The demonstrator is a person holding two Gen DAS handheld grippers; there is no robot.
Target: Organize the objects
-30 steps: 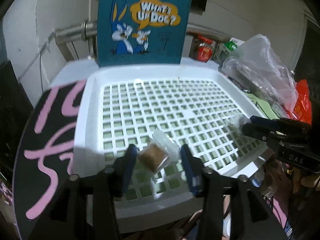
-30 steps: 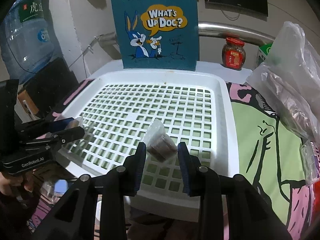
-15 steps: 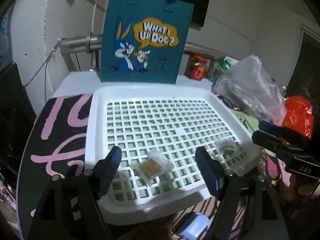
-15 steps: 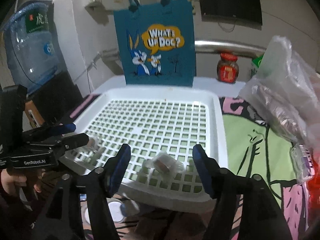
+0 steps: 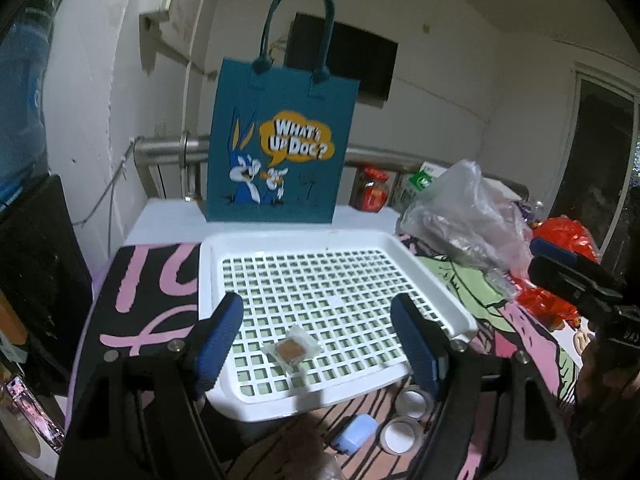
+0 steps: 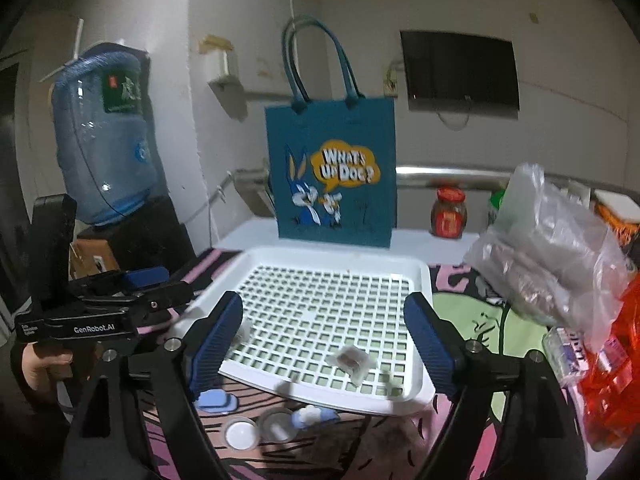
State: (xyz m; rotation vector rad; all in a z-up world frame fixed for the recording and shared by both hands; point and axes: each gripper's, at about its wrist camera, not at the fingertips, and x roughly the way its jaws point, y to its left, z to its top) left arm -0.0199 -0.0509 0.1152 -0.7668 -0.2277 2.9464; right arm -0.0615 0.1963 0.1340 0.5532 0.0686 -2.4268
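Snack packets are seen lying flat on the white grid tray (image 5: 208,280), near its front edge. In the left wrist view, one clear packet (image 5: 293,349) with a brown square inside is set cornerwise, its long axis running from front left to back right. In the right wrist view, a second packet (image 6: 352,360) lies tilted at the tray's front right, its long axis running from back left to front right; a third, paler shape beside the left fingertip is too blurred to be made out.

The left gripper (image 5: 320,344) is held with its jaws wide apart and nothing is clamped between them. The right gripper (image 6: 324,344) is seen with its jaws opening, and nothing is pressed by the pads.

Behind the tray a blue tote bag (image 5: 280,152) is stood upright. To the right, a clear plastic bag (image 6: 556,248) and a red-lidded jar (image 6: 449,213) are placed. Before the tray's front edge, small round lids (image 5: 400,432) and a pale blue block (image 5: 356,434) are scattered on the patterned cloth (image 5: 152,292). A water bottle (image 6: 102,132) is seen at the far left.
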